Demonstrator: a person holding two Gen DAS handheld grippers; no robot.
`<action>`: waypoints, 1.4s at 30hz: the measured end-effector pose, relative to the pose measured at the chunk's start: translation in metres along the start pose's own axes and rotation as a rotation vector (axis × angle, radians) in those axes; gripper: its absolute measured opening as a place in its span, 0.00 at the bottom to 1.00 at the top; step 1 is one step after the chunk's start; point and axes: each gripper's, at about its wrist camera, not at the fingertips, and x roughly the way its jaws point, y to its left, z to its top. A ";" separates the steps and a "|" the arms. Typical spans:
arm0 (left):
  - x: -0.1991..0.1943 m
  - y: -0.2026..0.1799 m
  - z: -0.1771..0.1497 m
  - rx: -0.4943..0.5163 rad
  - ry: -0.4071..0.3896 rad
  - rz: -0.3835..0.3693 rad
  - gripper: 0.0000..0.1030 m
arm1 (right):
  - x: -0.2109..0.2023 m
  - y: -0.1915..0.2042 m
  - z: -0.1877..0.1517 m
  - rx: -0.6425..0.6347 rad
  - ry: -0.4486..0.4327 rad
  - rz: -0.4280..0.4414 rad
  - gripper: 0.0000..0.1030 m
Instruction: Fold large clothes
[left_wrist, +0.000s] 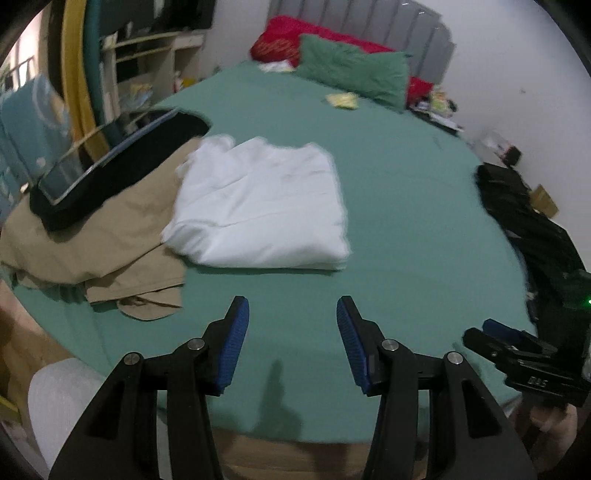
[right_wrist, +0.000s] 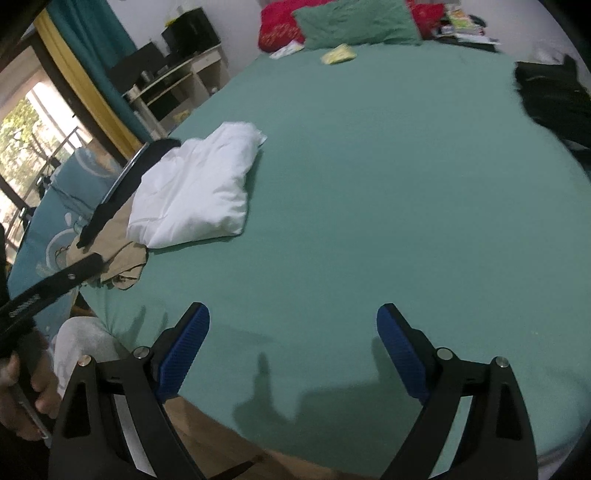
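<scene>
On green bed, folded white garment beside tan clothes

Green bed under folded white garment, tan clothes.

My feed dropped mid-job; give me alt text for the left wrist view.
A folded white garment lies on a green bed sheet, partly over tan clothing. The left hand-held gripper hangs open and empty in front of it. Dark clothing sits at the bed's right edge.
</scene>
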 end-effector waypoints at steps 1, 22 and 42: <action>-0.010 -0.013 -0.001 0.022 -0.013 -0.017 0.51 | -0.011 -0.006 -0.002 0.007 -0.015 -0.012 0.89; -0.144 -0.139 0.028 0.227 -0.357 -0.105 0.51 | -0.211 -0.028 0.037 -0.052 -0.421 -0.167 0.89; -0.157 -0.103 0.051 0.151 -0.486 -0.067 0.65 | -0.226 0.030 0.051 -0.161 -0.626 -0.207 0.89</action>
